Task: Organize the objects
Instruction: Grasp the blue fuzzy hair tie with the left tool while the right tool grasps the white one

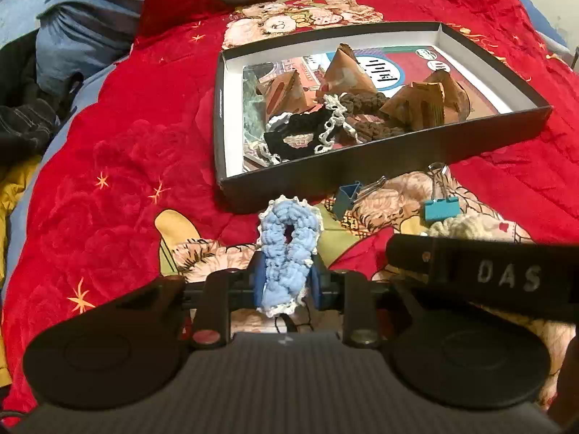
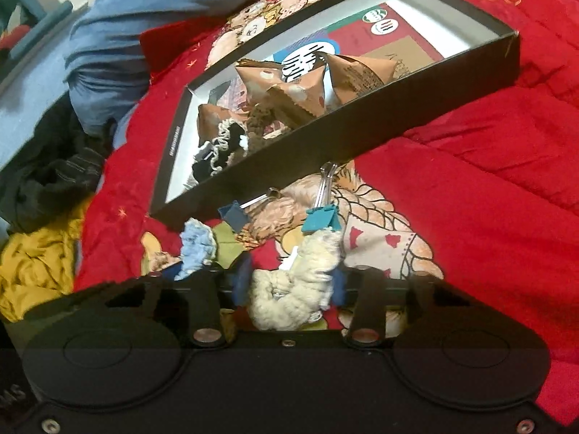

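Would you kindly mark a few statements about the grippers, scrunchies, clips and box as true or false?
1. The left gripper holds a light blue crocheted scrunchie. True.
2. The right gripper is empty. False: it is shut on a cream crocheted scrunchie.
3. Two blue binder clips lie inside the shallow black cardboard box. False: they lie on the red quilt beside it.
4. The box holds brown pyramid-shaped packets. True.
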